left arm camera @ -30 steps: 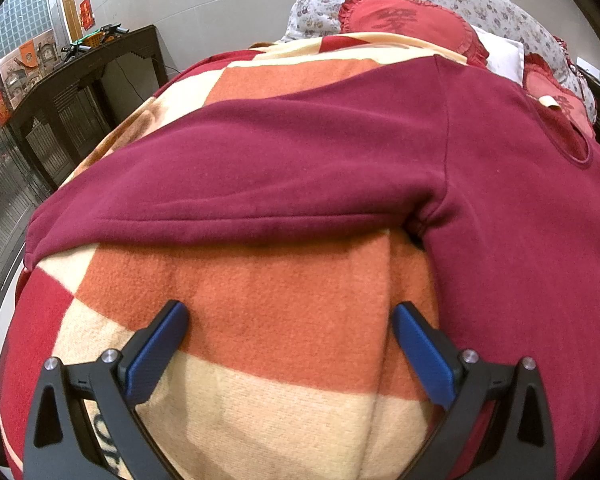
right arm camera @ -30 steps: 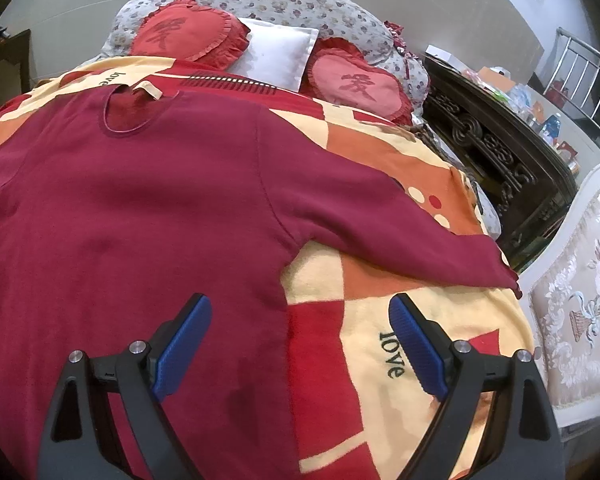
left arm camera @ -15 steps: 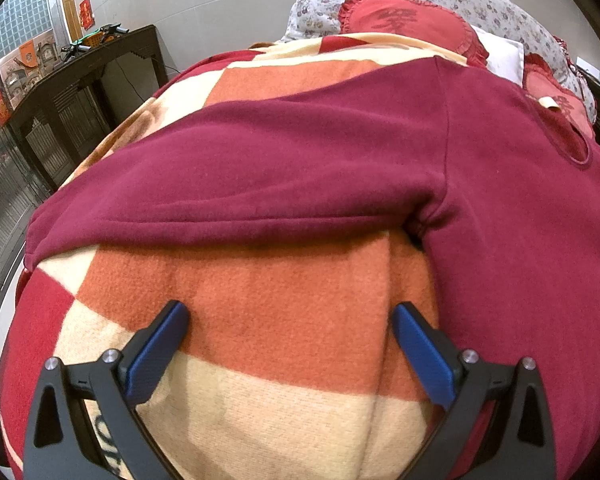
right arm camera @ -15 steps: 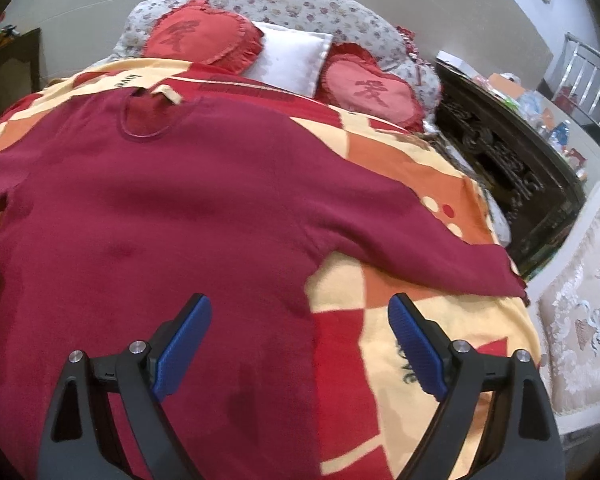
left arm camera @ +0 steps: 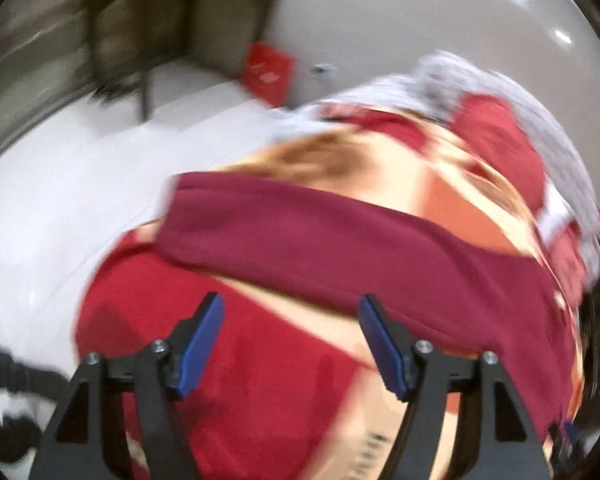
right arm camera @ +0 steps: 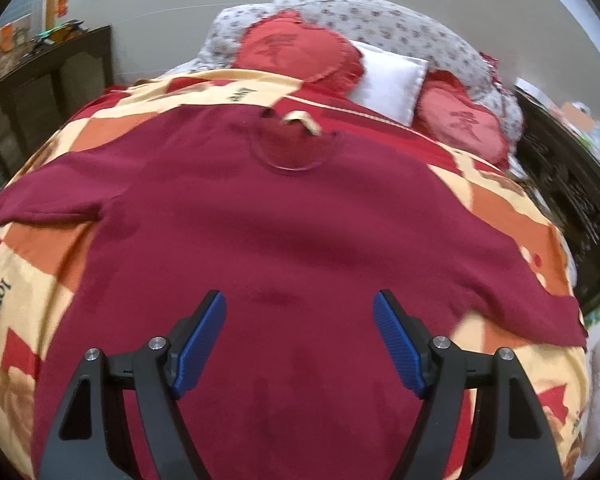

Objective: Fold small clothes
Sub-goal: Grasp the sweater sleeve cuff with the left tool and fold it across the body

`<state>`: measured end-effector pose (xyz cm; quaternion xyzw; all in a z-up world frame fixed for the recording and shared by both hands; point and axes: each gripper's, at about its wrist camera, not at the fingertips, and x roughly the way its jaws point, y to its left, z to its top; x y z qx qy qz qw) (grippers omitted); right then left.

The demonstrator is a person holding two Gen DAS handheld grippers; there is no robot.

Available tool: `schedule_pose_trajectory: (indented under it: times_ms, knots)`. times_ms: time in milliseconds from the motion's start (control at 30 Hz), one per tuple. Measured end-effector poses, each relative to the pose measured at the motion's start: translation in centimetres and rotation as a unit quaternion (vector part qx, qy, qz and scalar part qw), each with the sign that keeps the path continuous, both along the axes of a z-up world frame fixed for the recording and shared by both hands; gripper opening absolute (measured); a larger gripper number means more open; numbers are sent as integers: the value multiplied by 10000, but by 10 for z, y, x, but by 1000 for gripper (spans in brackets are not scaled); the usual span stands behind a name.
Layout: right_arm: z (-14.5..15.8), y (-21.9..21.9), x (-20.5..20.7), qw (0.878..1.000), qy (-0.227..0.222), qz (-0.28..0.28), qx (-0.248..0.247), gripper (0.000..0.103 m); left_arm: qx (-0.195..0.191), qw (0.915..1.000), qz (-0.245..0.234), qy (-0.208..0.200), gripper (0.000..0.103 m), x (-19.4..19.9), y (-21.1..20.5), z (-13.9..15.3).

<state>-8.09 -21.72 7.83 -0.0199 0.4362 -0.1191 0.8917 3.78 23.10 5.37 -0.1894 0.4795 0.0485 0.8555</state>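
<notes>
Spread flat, front up, across the checked blanket point(right arm camera: 512, 220) on the bed: a maroon sweater point(right arm camera: 292, 240), neckline toward the pillows, both sleeves stretched outward. No fold made yet, so by the look of it the first step: reaching for a sleeve to bring it over the body.

Left gripper point(left arm camera: 290, 338) hanging above the sweater's outstretched left sleeve point(left arm camera: 340, 248), near its cuff end, fingers spread wide with nothing between them; view badly smeared, so exact height over the cloth impossible to judge. Right gripper point(right arm camera: 298, 338) poised over the sweater's lower body, fingers likewise wide apart and empty.

Next move, probably: lowering onto the cuff, pinching one layer of knit without catching the blanket beneath, then carrying the sleeve inward across the chest. Soft, thick fabric likely to sag and drag, so a firm bite near the edge advisable.

Beyond the sweater's collar: two red embroidered cushions point(right arm camera: 296, 52), a white pillow point(right arm camera: 392, 80) between them, a floral headboard point(right arm camera: 380, 20) behind. Left of the sweater: pale floor point(left arm camera: 80, 200) and a dark wooden cabinet point(right arm camera: 48, 76) against a grey wall. Right of the sweater: dark carved furniture point(right arm camera: 560, 184).
</notes>
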Motion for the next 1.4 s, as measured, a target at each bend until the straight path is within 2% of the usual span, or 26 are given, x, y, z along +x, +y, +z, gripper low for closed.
schedule_pose_trajectory:
  times_ms: [167,233,367,400,467,500,567,633,733,833,900,967,1000,1067,1200,1300,1400]
  knots:
    - [-5,20,9,9997,78,212,-13,94,-686,9948,384,649,73,21,39,-47]
    - [-6,24,12,9996,110,262,-33,94,-812,9933,501,645,73,29,44,-56]
    - [-6,27,16,9994,125,302,-70,94,-881,9937,614,324,72,51,51,-53]
    - [-5,26,15,9995,101,300,-62,94,-953,9932,595,313,66,60,50,-56]
    - [-2,24,15,9996,22,278,-39,94,-765,9941,728,260,40,65,54,-57]
    - [-1,23,14,9996,-19,265,-30,94,-751,9946,687,216,17,67,55,-55]
    - [2,17,12,9997,-108,222,10,94,-961,9935,576,182,15,69,51,-47]
    - [4,11,10,9997,-176,181,19,94,-951,9945,401,-144,14,61,39,-21]
    - [9,-4,8,9996,-295,32,3,94,-1158,9905,-254,-697,14,49,-6,32]
    - [16,-30,6,9988,-409,-264,65,94,-1119,9806,-1089,-1181,14,37,-76,84]
    - [21,-48,2,9976,-501,-469,133,94,-1188,9682,-1685,-1416,14,32,-131,109]
    - [26,-67,-2,9962,-560,-644,179,94,-1313,9537,-2297,-1428,14,33,-191,120]
    - [28,-75,-4,9955,-574,-724,184,94,-1344,9458,-2626,-1361,14,32,-230,120]
    - [31,-89,-8,9945,-603,-837,172,94,-1272,9384,-2968,-1230,14,23,-279,110]
    - [31,-122,-18,9920,-584,-1115,96,94,-1188,9190,-3675,-794,14,11,-378,67]
    - [27,-144,-23,9905,-517,-1271,125,94,-808,9117,-4003,-449,14,-2,-431,27]
    - [21,-159,-25,9897,-451,-1343,218,94,-502,9059,-4188,-365,16,-9,-456,2]
